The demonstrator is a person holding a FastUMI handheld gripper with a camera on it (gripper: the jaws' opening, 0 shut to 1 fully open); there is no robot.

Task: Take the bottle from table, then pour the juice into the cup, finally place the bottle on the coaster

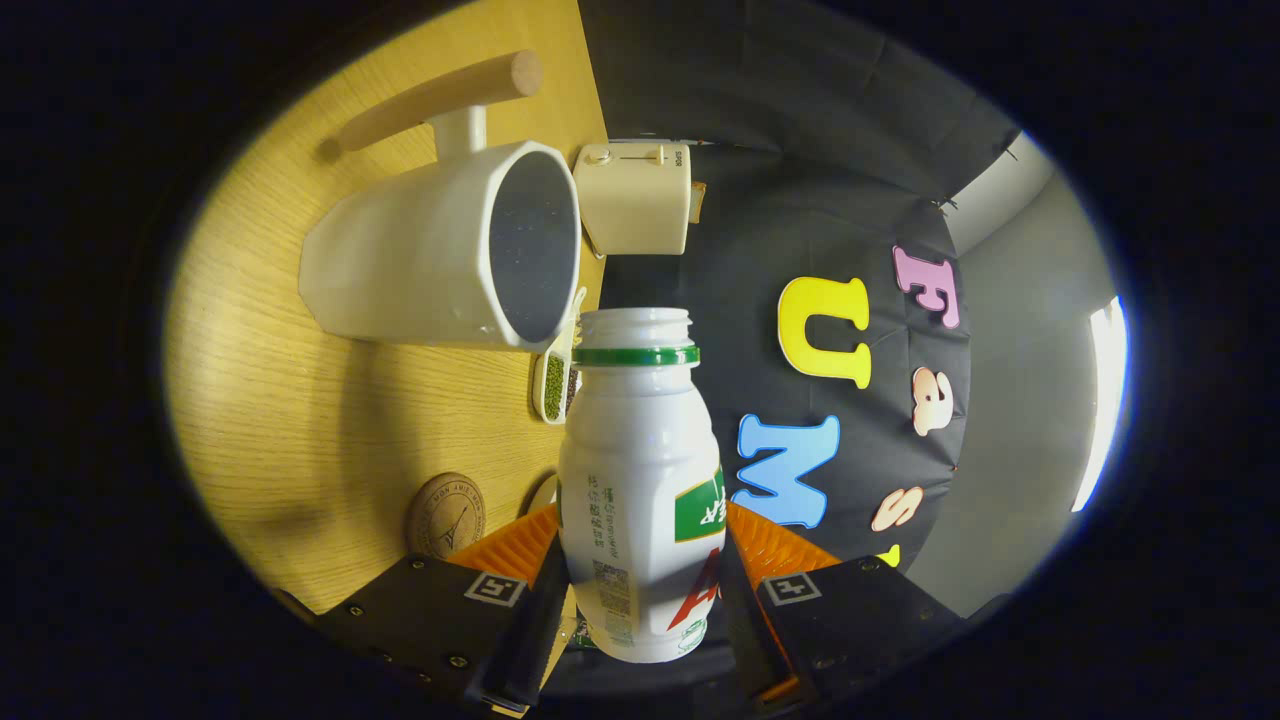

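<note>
My gripper point(640, 575) is shut on a white plastic bottle point(640, 480) with a green neck ring and no cap; both fingers press on its lower body. The whole view is rolled, so the wooden table point(290, 400) stands like a wall beside the bottle. The bottle's open mouth points toward the rim of a big white cup point(440, 250) with a wooden handle, and it stops just short of the cup's dark opening. A round cork coaster point(445, 515) lies on the table near my fingers, beside the bottle's base.
A cream toaster point(635, 198) stands beyond the cup at the table's far edge. A small white scoop point(555, 385) with green beans lies between the cup and the bottle's neck. Black cloth wall rises behind the table.
</note>
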